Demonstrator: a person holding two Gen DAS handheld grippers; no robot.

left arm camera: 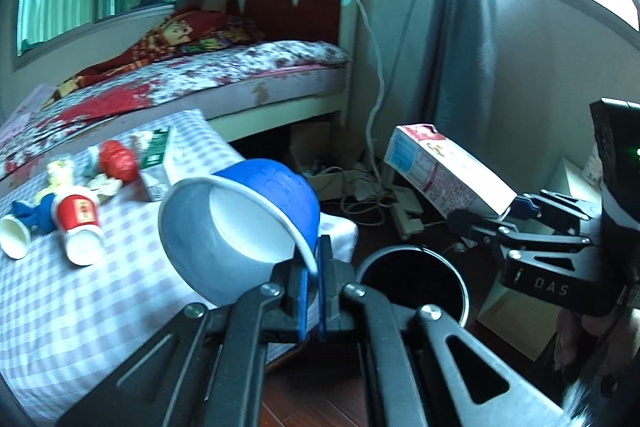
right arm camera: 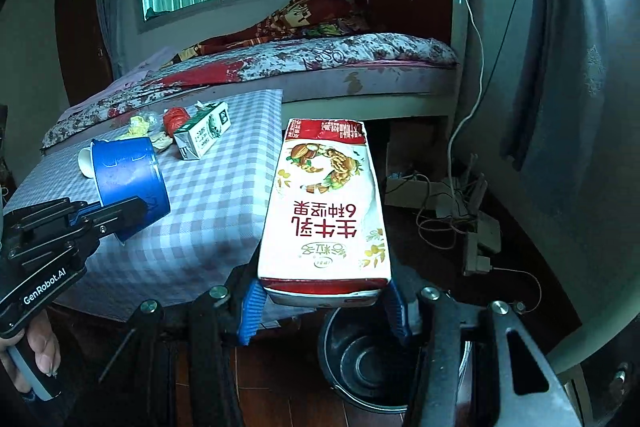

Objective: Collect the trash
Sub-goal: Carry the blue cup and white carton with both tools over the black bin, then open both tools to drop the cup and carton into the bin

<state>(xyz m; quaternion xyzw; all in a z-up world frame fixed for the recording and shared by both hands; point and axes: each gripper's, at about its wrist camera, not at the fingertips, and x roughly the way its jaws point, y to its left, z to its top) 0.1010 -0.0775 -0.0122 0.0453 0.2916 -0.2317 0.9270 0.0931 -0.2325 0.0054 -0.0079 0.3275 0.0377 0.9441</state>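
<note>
Trash collection looks partway through, judging from what's held and what's left. Left gripper (left arm camera: 312,291) is clamped tight on the rim of a blue paper bowl (left arm camera: 244,223), bowl tipped on its side, mouth toward the camera, held near the table corner and just beside the bin. Right gripper (right arm camera: 324,311) is closed wide-ish around the bottom end of a milk carton (right arm camera: 328,203), blue pads pressing each side, carton pointing away from the camera. Black round trash bin (right arm camera: 368,355) sits on the floor directly under the carton end in the right wrist view; inside looks dark, no contents I can make out. So both hands are loaded, neither item dropped yet.

Left on the checked tablecloth table (left arm camera: 80,307): green-and-white carton (left arm camera: 156,159) lying flat, red crumpled wrapper (left arm camera: 118,159), red-and-white paper cup (left arm camera: 78,227) on its side, a second white cup (left arm camera: 14,237), a blue scrap (left arm camera: 34,213), plus yellowish crumpled bits too small to identify.

Judgement: two items about to go in, at least five or six pieces remaining, so well under half done. Next need is releasing both over the bin mouth; the bowl sits off to the bin's side, so it may need shifting across first.
</note>
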